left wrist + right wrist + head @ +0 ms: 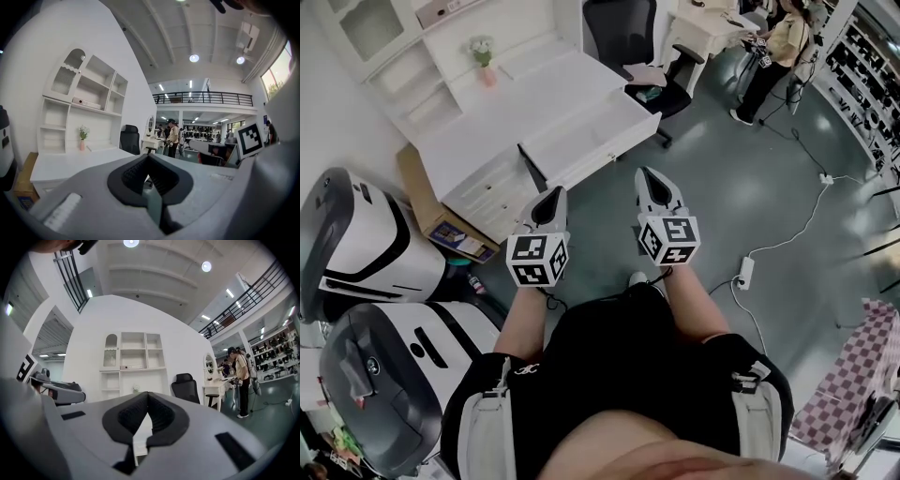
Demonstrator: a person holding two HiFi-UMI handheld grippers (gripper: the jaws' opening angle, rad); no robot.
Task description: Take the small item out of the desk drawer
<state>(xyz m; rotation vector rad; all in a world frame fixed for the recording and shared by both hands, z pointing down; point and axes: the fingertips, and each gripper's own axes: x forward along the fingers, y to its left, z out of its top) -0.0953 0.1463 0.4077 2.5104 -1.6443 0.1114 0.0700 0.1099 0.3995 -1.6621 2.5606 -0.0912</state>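
A white desk (487,131) with a shelf hutch stands at the upper left of the head view. Its long drawer (591,127) is pulled out toward the floor; the inside looks white and I see no small item in it from here. My left gripper (555,193) and right gripper (649,174) hang side by side over the grey floor, short of the drawer front, both pointing at the desk. Both are shut with nothing between the jaws. In the left gripper view the desk top (70,164) lies ahead, and in the right gripper view the hutch (133,362) does.
A black office chair (623,37) stands at the desk's right end. A cardboard box (427,202) and two white-grey machines (356,244) sit to the left. A power strip with cable (745,272) lies on the floor at right. A person (778,47) stands far back.
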